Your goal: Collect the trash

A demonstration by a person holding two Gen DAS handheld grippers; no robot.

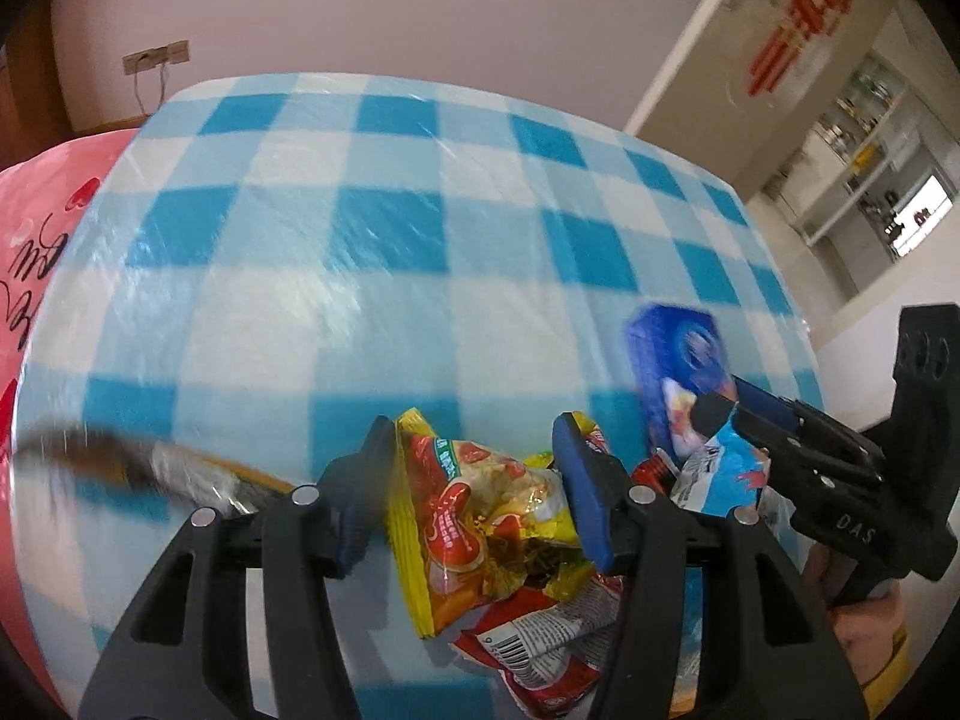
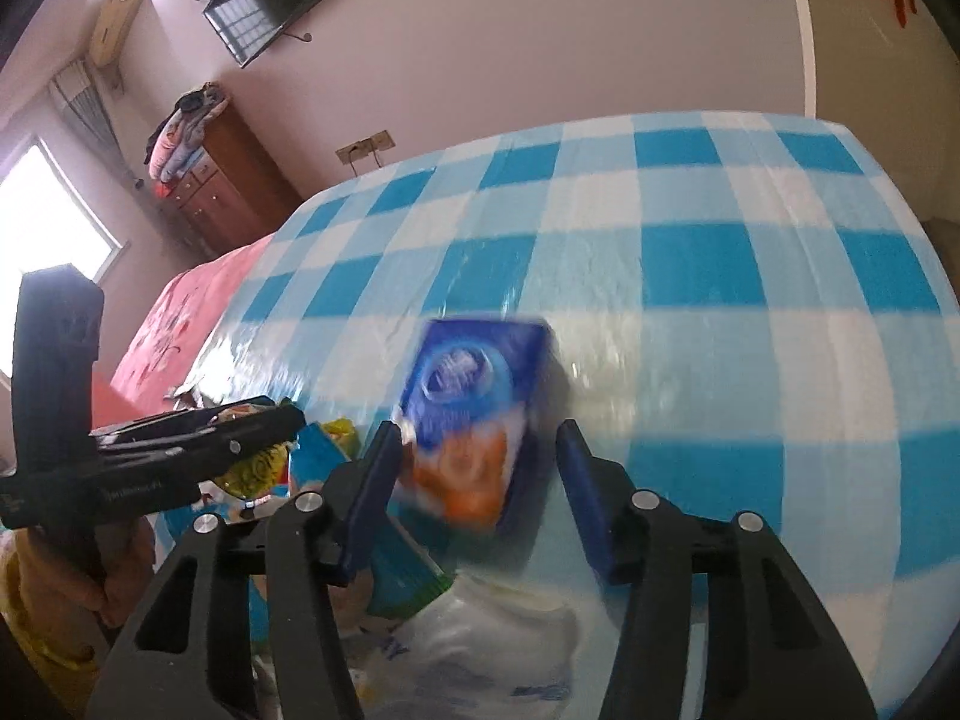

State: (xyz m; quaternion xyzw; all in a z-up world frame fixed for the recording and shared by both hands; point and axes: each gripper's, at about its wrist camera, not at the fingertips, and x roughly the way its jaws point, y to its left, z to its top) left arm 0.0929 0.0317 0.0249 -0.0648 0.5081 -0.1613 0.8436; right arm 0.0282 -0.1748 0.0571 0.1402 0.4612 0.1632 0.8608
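Yellow wrapper in L tongs, blue box btwn R tongs

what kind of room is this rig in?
Most likely a home bedroom. The trash lies on a blue-and-white checked cloth next to a pink printed bedspread; a dark wall-mounted flat screen and a brown wooden dresser piled with folded bedding stand by a bright window.
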